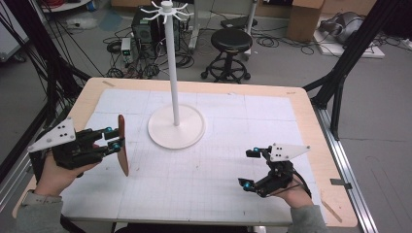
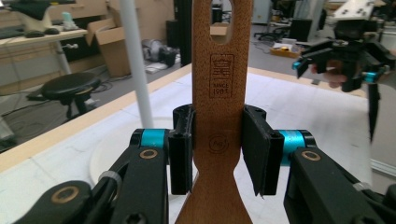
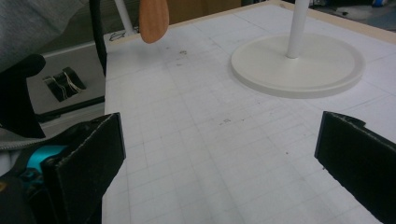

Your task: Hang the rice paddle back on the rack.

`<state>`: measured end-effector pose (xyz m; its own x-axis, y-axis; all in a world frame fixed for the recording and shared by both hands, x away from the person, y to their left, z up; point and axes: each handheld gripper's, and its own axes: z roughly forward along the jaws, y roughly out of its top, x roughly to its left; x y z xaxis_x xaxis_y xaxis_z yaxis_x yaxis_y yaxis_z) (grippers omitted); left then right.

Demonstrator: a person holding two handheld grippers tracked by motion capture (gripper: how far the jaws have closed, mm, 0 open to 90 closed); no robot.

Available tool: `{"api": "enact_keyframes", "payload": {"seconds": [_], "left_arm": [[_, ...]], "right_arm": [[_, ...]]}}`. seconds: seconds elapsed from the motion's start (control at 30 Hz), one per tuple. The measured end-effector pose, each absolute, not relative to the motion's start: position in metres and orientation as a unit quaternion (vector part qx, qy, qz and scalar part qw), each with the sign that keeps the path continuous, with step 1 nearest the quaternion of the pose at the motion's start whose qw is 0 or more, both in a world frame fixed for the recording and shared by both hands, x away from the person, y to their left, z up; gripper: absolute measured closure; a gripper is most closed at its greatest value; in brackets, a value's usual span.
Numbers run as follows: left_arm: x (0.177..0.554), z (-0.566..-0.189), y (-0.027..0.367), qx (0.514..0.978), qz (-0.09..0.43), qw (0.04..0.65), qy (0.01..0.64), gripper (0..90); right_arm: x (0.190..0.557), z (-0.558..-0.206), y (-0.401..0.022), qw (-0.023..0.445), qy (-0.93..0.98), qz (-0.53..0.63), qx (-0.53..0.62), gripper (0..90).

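Tabletop (image 1: 301,121): one spatula (image 1: 122,145), one stand (image 1: 175,127)

We see the left gripper (image 1: 115,140) as a black body with turquoise collars behind flat black pads (image 2: 180,154), brass-coloured bushings and dark hex screws along its linked arms, and a grey three-cornered plate dotted with small black holes on top. The right gripper (image 1: 248,169) is built alike: black frame, turquoise collars, the same grey dotted plate, and thin black cables looping near its base. Its pads (image 3: 91,158) look matt, with rough edges. We see grey sleeves on both forearms, and a pale band at the left wrist
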<state>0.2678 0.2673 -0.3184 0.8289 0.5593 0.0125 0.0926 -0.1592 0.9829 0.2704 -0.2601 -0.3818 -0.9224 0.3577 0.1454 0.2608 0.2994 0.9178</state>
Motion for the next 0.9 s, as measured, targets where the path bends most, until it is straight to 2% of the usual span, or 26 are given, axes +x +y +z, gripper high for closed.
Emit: {"api": "enact_keyframes", "payload": {"seconds": [0.17, 0.43, 0.9], "left_arm": [[0.273, -0.308, 0.27, 0.726, 0.195, 0.62, 0.226, 65.1], [0.283, -0.287, 0.272, 0.721, 0.23, 0.609, 0.237, 65.1], [0.298, -0.27, 0.263, 0.725, 0.228, 0.608, 0.23, 65.1]], "right_arm": [[0.272, -0.38, -0.261, 0.044, 0.801, 0.565, 0.191, 0.6], [0.273, -0.38, -0.262, 0.044, 0.799, 0.569, 0.19, 0.7], [0.272, -0.38, -0.264, 0.044, 0.798, 0.568, 0.196, 0.7]]}}
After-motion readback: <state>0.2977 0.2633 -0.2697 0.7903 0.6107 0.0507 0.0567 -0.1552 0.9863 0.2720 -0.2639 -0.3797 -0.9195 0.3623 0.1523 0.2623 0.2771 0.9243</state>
